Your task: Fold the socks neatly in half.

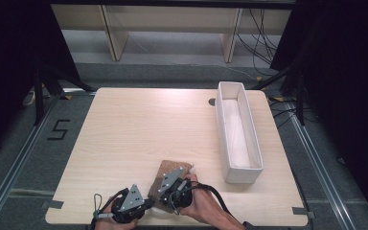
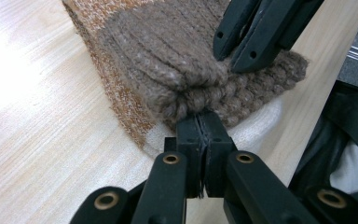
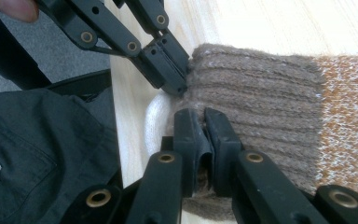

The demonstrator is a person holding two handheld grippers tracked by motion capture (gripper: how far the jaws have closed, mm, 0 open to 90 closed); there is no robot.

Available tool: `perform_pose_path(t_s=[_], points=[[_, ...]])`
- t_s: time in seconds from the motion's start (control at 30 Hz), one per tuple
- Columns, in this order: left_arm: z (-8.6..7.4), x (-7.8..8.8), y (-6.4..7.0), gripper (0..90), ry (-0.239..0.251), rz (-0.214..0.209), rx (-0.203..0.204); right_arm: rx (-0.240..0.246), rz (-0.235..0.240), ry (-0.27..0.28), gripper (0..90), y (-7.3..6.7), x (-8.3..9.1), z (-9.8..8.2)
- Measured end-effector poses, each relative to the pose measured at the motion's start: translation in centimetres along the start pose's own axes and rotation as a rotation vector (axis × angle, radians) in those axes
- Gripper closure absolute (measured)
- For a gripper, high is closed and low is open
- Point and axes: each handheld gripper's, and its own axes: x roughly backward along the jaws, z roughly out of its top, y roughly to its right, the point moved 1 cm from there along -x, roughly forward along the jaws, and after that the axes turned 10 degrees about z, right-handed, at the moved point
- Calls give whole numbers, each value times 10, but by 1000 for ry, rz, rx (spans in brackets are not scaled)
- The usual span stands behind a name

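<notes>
The knitted sock (image 1: 171,173) lies flat near the near edge of the table (image 1: 139,129), a little right of its middle, and its long axis runs from the ribbed brown cuff at the near end away toward the far right, where the orange-flecked part points roughly at the white box (image 1: 238,136). Both hands work at that near cuff end. The left gripper (image 1: 146,203) comes in from the near left, and its jaws are closed tight on the cuff's rim — in the left gripper view the thick brown knit (image 2: 177,60) bunches up right at the pinched tips. The right gripper (image 1: 165,184) sits just to the right and a touch farther in; in the right gripper view its jaws are also pressed together on the cuff (image 3: 256,102), with a fold of brown yarn showing between them, and the left gripper's jaws bite the rim just beside it. So the two grips are close neighbours on the same short edge, one beside the other across the cuff's width, while the whole length of the sock stretches away from both. A white layer (image 2: 256,128) shows under the cuff; I cannot tell whether it is a second sock or a lining. Judging from this, the coming move likely turns on that axis — lifting or pulling apart at the cuff with the foot trailing toward the box.
</notes>
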Motion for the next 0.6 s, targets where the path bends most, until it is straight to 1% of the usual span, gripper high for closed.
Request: perform_pose_path(t_s=[0.03, 0.07, 0.1, 0.13, 0.17, 0.2, 0.23, 0.27, 0.3, 0.33, 0.37, 0.4, 0.47, 0.5, 0.53, 0.57, 0.6], points=[[0, 1, 1, 875, 15, -13, 18, 7, -3, 3, 835, 0, 0, 0], [1, 4, -1, 875, 9, -11, 8, 5, -2, 3, 828, 0, 0, 0], [1, 7, -2, 877, 22, -4, 15, 7, 6, 6, 817, 1, 0, 0], [2, 11, -3, 890, 35, -13, 30, -14, 5, 16, 799, 0, 2, 0], [2, 16, -7, 890, 54, 4, 26, -13, 5, 27, 768, 1, 4, 1], [4, 22, -9, 890, 64, 13, 47, -23, 9, 40, 724, 0, 7, 1], [6, 25, -12, 890, 92, 27, 70, -26, 13, 62, 678, 1, 11, 2], [10, 29, -15, 889, 102, 35, 65, 5, 10, 87, 664, 5, 17, 3], [15, 31, -18, 889, 113, 42, 57, -17, 19, 104, 649, 6, 24, 4], [20, 32, -19, 888, 124, 43, 40, -57, 27, 134, 644, 6, 31, 5], [26, 31, -18, 886, 153, 45, 45, -35, 3, 163, 641, 11, 40, 7], [33, 31, -20, 883, 152, 42, 16, -33, -15, 179, 637, 15, 49, 8], [47, 26, -18, 871, 177, 36, 16, -48, -54, 206, 640, 25, 64, 7], [53, 21, -16, 862, 182, 26, 9, -80, -66, 221, 646, 30, 70, 7], [58, 18, -14, 847, 172, 8, -4, -92, -89, 222, 648, 36, 74, 6], [62, 13, -10, 829, 175, -7, -2, -118, -110, 222, 652, 41, 78, 5], [65, 9, -6, 820, 153, -21, -30, -129, -135, 220, 653, 47, 79, 4]])
